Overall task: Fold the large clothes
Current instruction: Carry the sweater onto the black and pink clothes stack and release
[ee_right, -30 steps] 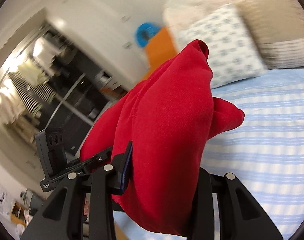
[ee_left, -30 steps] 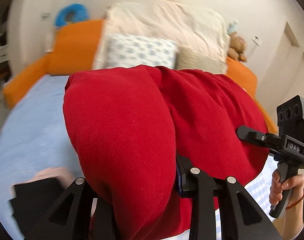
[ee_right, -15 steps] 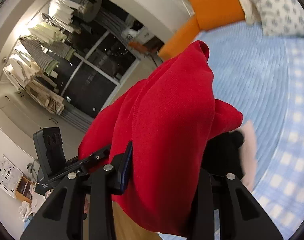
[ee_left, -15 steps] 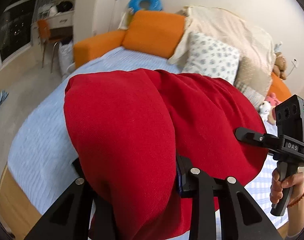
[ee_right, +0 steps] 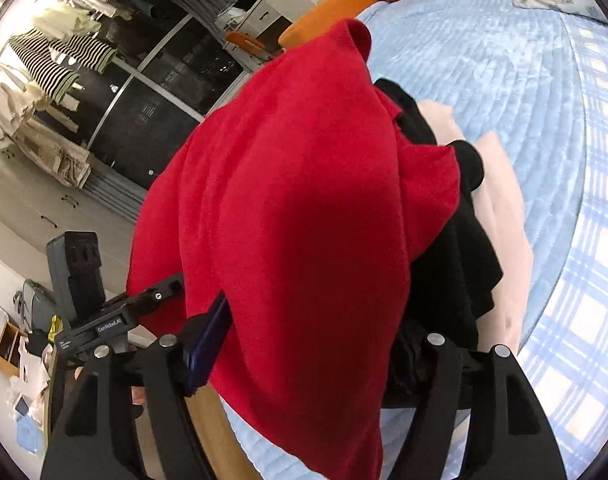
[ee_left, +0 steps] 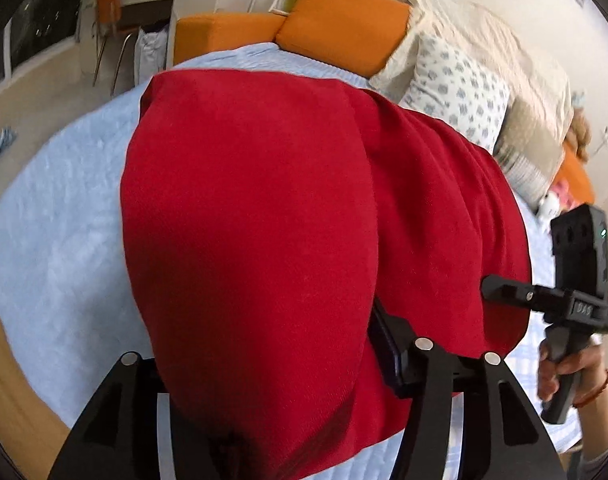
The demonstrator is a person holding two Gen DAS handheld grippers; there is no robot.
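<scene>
- Red corduroy-textured garment (ee_left: 264,240): held aloft over the pale blue bed (ee_left: 56,220), bunched, likely for carrying to a stack.
- Left tool (ee_left: 272,392), right tool (ee_right: 304,360): each clamped on cloth.
- Black and pink folded clothes (ee_right: 464,248): beneath.

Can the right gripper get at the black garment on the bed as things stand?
Probably not: the right gripper is shut on the red garment, which drapes between it and the black garment.

The red garment (ee_left: 264,240) covers both grippers' fingertips, so neither grip shows. In the right wrist view it hides most of the black cloth (ee_right: 456,264) and the pink cloth (ee_right: 504,216) behind it.
</scene>
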